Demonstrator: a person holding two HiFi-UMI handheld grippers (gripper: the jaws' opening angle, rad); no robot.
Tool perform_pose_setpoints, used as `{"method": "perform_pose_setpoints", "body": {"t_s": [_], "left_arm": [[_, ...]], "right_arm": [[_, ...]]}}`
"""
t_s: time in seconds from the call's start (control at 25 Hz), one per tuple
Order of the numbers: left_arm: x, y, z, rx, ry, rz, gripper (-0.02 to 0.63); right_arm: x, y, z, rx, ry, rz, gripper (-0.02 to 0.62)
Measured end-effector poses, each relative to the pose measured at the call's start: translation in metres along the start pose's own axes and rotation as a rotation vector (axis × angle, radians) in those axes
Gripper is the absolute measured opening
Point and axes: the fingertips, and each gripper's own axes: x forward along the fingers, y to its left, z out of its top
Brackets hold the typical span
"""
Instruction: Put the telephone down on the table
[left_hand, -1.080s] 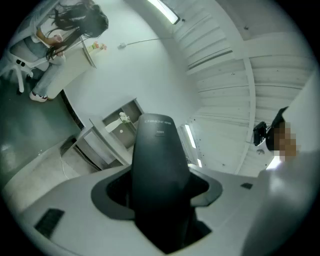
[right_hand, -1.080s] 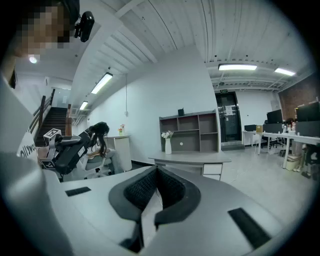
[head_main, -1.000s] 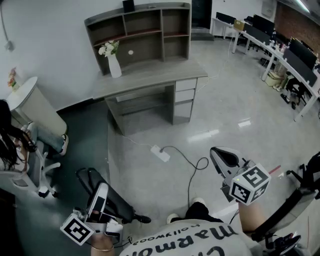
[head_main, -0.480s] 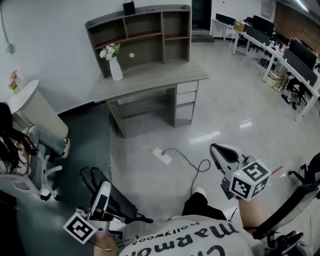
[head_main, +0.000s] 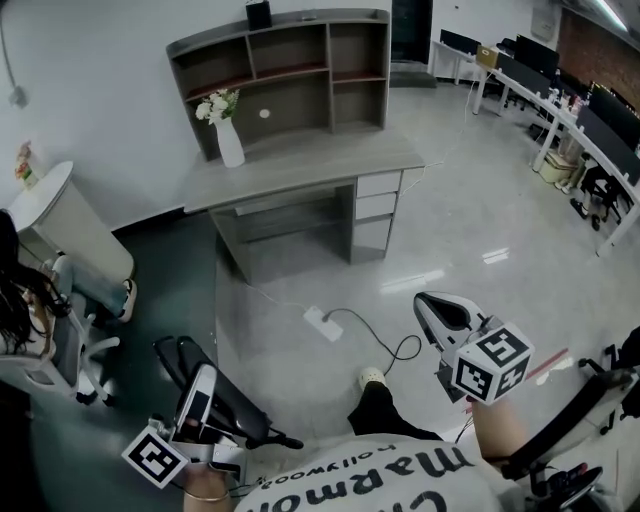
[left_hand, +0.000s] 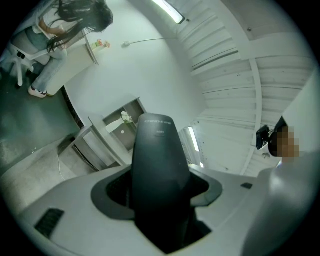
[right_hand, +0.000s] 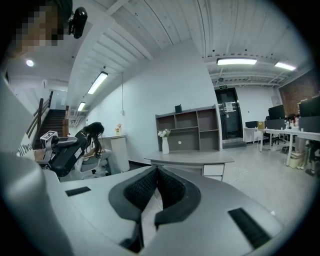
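A black telephone handset (left_hand: 159, 175) stands up between the jaws of my left gripper (left_hand: 160, 197), which is shut on it. In the head view that gripper (head_main: 200, 400) hangs low at the bottom left, with the telephone (head_main: 235, 410) slanting across it. The grey desk (head_main: 300, 160) with a shelf unit stands farther ahead across the floor. My right gripper (head_main: 440, 312) hovers at the lower right, and its jaws (right_hand: 156, 172) meet with nothing between them. In the right gripper view the telephone (right_hand: 67, 152) shows at the left, and the desk (right_hand: 190, 160) lies straight ahead.
A white vase with flowers (head_main: 229, 128) stands on the desk's left end. A power strip (head_main: 322, 322) and its cable lie on the floor before the desk. A person sits on a chair (head_main: 60, 340) at the left by a white round table (head_main: 55, 205). Office desks (head_main: 560, 110) line the right.
The person's foot has stepped forward and the view has shifted slightly toward the desk. Both grippers keep their poses, and the left one still holds the telephone.
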Motion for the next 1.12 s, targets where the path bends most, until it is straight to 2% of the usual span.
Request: {"method": "perform_pose_setpoints", "body": {"t_s": [0.12, 0.56, 1.12], "left_arm": [[0.030, 0.003, 0.004, -0.016, -0.009, 0.000, 0.278], [0.152, 0.011, 0.016, 0.019, -0.030, 0.018, 0.278], [0.260, 0.029, 0.026, 0.016, -0.102, 0.056, 0.278]], "right_arm": [[0.020, -0.022, 0.007, 0.012, 0.007, 0.015, 0.011], [0.094, -0.122, 0.040, 0.025, -0.012, 0.078, 0.011], [0.182, -0.214, 0.072, -0.010, 0.013, 0.148, 0.011]]}}
